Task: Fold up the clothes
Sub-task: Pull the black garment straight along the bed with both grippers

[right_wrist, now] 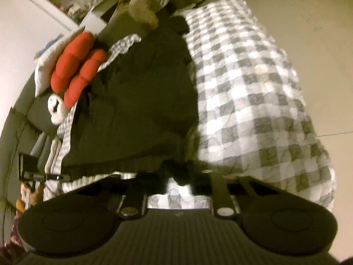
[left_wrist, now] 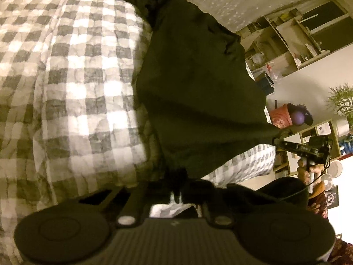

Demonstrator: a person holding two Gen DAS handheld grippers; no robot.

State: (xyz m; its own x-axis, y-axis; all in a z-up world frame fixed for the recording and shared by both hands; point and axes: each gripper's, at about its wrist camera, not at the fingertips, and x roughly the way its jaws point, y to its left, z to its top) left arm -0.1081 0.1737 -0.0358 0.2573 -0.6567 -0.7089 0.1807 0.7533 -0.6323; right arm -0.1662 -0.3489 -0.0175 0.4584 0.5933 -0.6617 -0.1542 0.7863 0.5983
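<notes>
The limp, light dark cotton garment (left_wrist: 194,84) hangs over the grey-and-white checked bed quilt (left_wrist: 72,70), its near corners apparently pinched by both left gripper (left_wrist: 178,176) and right gripper (right_wrist: 178,174).

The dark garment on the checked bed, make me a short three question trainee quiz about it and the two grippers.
1. True or false: the dark garment lies folded in a neat square on the floor.
2. Multiple choice: what lies under the garment? A) a checked bedcover B) a wooden table C) a striped rug
3. Fill in: the right gripper, seen in the left wrist view, holds the garment at a ____.

Key
1. False. It is spread over the bed, pulled taut between the left gripper and the right one, each with its jaws closed on the cloth.
2. A
3. corner
</notes>
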